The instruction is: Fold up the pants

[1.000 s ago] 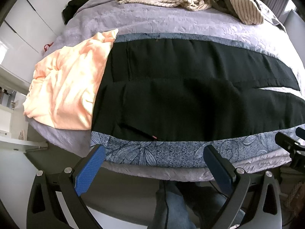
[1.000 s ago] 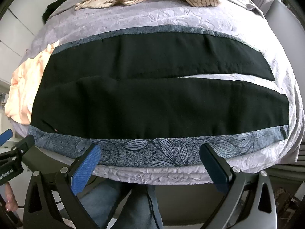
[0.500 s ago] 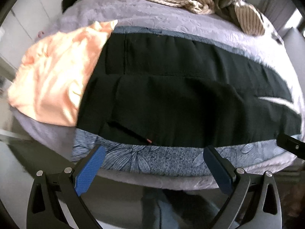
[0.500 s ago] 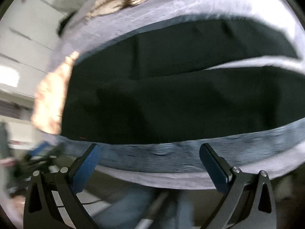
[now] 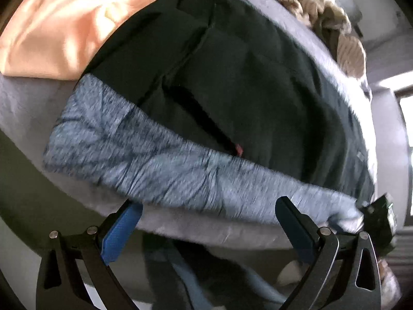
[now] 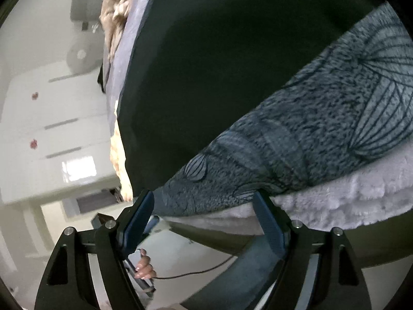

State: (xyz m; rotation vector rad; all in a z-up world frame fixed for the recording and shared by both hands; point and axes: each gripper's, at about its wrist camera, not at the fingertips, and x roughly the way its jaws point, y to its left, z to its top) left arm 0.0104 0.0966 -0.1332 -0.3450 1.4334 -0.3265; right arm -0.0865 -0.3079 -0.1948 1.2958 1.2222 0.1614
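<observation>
Orange garment (image 5: pixel 59 20) just beside pants (image 5: pixel 253 82)

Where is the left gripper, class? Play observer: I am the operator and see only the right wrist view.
Observer: The left gripper is open, hovering at the bed edge and gripping nothing.
Operator: Any mark on the black pants?
Observer: A small red tag shows on the black pants, close to the floral blanket.
Operator: What lies beyond the pants on that side?
Observer: A peach garment, spread wide against the pants' edge.
</observation>
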